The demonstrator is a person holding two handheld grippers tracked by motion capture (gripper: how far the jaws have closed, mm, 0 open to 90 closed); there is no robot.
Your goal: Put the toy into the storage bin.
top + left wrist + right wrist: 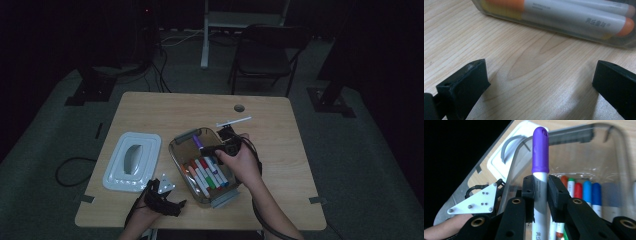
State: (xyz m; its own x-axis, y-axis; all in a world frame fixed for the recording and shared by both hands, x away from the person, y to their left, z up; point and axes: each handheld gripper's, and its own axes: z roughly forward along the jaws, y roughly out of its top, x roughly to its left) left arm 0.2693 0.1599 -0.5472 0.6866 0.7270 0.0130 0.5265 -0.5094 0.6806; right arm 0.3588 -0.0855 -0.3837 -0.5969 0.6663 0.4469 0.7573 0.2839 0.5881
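A clear plastic box (pixel 174 150) stands in the middle of the table with several coloured markers (pixel 207 175) lying in it. My right gripper (pixel 207 148) hangs over the box's far half, shut on a purple-capped marker (pixel 197 141). In the right gripper view the two pads (pixel 555 188) press on the white barrel just below the purple cap (pixel 540 150), and the box's markers (pixel 584 192) lie behind. My left gripper (pixel 175 204) rests at the table's front edge, left of the box. Its jaws stand wide open over bare wood, facing the box wall and the orange markers (pixel 579 15).
The box's white lid (pixel 132 160) lies left of the box. A white marker (pixel 234 121) lies on the table beyond the box, near a cable hole (pixel 239 107). A folding chair (pixel 265 55) and stand legs are behind the table.
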